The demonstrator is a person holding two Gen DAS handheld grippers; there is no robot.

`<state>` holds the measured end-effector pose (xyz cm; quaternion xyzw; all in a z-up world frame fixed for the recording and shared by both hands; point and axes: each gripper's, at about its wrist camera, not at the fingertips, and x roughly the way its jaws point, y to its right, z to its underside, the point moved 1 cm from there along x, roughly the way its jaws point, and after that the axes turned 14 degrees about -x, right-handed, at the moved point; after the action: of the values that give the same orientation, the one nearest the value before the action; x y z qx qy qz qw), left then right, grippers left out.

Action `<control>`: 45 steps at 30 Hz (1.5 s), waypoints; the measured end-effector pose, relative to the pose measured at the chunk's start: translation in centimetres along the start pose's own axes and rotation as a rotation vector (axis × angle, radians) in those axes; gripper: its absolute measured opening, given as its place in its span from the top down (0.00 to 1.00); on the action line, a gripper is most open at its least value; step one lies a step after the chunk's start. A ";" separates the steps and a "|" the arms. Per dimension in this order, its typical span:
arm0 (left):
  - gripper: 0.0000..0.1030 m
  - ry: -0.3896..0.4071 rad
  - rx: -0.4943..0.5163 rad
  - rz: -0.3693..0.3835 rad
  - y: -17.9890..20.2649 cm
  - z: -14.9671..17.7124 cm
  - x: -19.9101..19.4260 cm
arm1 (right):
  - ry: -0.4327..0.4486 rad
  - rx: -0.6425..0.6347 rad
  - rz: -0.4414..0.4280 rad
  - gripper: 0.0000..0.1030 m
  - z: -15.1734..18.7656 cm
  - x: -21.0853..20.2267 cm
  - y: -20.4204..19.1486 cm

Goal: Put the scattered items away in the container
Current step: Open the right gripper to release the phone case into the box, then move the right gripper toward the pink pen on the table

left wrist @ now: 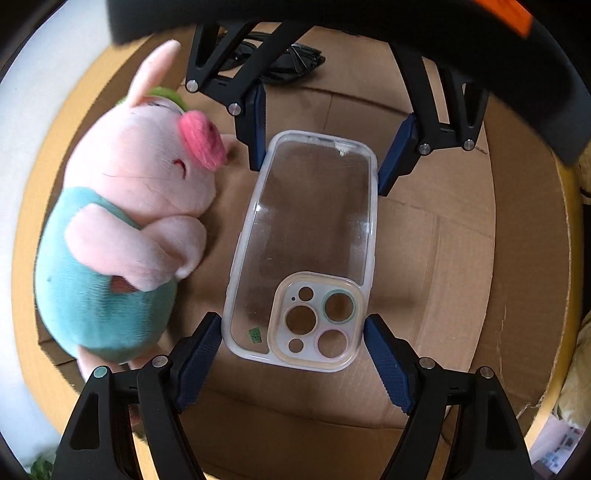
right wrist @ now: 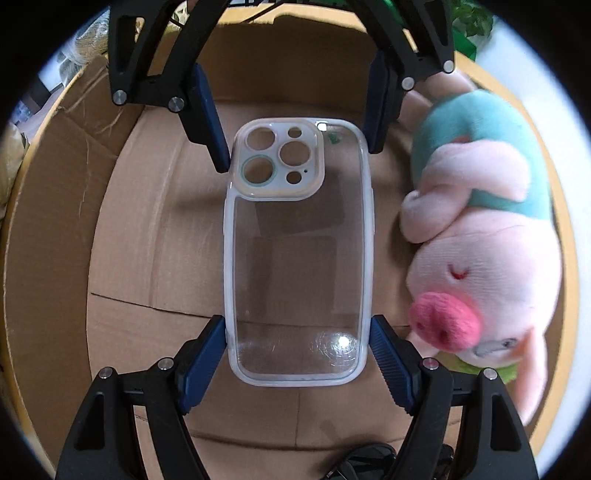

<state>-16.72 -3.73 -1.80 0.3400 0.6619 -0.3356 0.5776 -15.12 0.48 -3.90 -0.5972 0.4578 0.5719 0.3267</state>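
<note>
A clear phone case point(left wrist: 306, 236) is held over the inside of a cardboard box point(left wrist: 461, 258), gripped at both ends. My left gripper point(left wrist: 293, 338) is shut on its camera-cutout end. My right gripper point(right wrist: 297, 341) is shut on the plain end point(right wrist: 295, 258). The right gripper shows at the top of the left wrist view point(left wrist: 321, 162), and the left gripper at the top of the right wrist view point(right wrist: 299, 136). A pink plush pig in a teal outfit point(left wrist: 122, 229) lies in the box beside the case; it also shows in the right wrist view point(right wrist: 487, 240).
Black sunglasses point(left wrist: 291, 62) lie at the far end of the box floor. The box's walls point(right wrist: 48, 229) ring the view. Beyond them lie a white surface point(left wrist: 22, 147), green leaves point(right wrist: 472, 22) and clutter point(left wrist: 569, 439).
</note>
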 end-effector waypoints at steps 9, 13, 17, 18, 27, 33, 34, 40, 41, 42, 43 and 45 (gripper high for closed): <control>0.18 0.052 -0.049 -0.035 0.0 1.6 -1.4 | 0.031 0.104 0.032 0.23 0.6 -0.4 0.1; 0.18 0.110 -0.080 -0.060 0.6 2.6 -3.6 | 0.115 0.159 0.076 0.23 0.5 -2.8 -0.3; 0.18 0.232 -0.156 -0.069 1.9 4.2 -7.3 | 0.228 0.228 0.096 0.23 0.3 -6.6 -1.7; 0.16 0.283 -0.194 -0.058 2.4 4.9 -8.5 | 0.253 0.241 0.110 0.23 0.2 -7.7 -2.6; 0.11 0.587 -0.467 -0.169 7.5 8.4 -14.6 | 0.405 0.643 0.354 0.23 3.5 -14.0 -9.5; 0.11 0.702 -0.813 -0.204 11.2 10.4 -13.0 | 0.361 1.148 0.489 0.23 6.7 -11.8 -14.0; 0.11 0.714 -0.872 -0.198 11.6 10.4 -12.6 | 0.374 1.204 0.487 0.23 7.1 -11.8 -14.9; 0.11 0.777 -1.125 -0.153 15.2 10.7 -10.2 | 0.355 1.285 0.541 0.23 7.0 -12.6 -19.8; 0.11 0.777 -1.135 -0.162 15.8 10.6 -10.1 | 0.348 1.282 0.553 0.23 6.9 -12.8 -20.2; 0.11 0.774 -1.139 -0.163 16.3 10.4 -10.1 | 0.343 1.279 0.566 0.23 6.8 -13.1 -20.6; 0.10 0.771 -1.141 -0.157 16.8 10.1 -10.0 | 0.343 1.279 0.576 0.23 6.7 -13.5 -21.4; 0.05 0.776 -1.153 -0.135 17.6 9.8 -10.1 | 0.342 1.280 0.597 0.23 6.6 -14.1 -22.5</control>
<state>4.29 -3.05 6.25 0.0329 0.9127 0.1797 0.3655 4.11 17.24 6.07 -0.2196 0.8909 0.1555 0.3659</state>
